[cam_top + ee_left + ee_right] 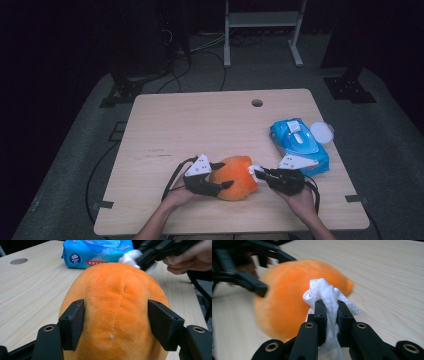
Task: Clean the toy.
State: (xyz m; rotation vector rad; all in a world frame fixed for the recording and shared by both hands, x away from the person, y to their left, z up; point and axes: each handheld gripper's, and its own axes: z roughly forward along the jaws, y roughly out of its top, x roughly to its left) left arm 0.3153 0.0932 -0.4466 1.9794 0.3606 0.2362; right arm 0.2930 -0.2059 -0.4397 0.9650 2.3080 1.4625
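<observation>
Hiding behind orange plush point(234, 178): wipe point(255, 171) mostly.

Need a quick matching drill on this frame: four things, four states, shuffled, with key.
Things:
1. round orange plush toy
2. crumpled white wipe
3. blue plastic pack of wet wipes
4. small round white lid

States:
A. lying on the table beside the pack, far side
B. clamped between the left gripper jaws
C. pinched in the right gripper
D. lying near the table's right edge

Pairs: 1-B, 2-C, 3-D, 4-A
</observation>
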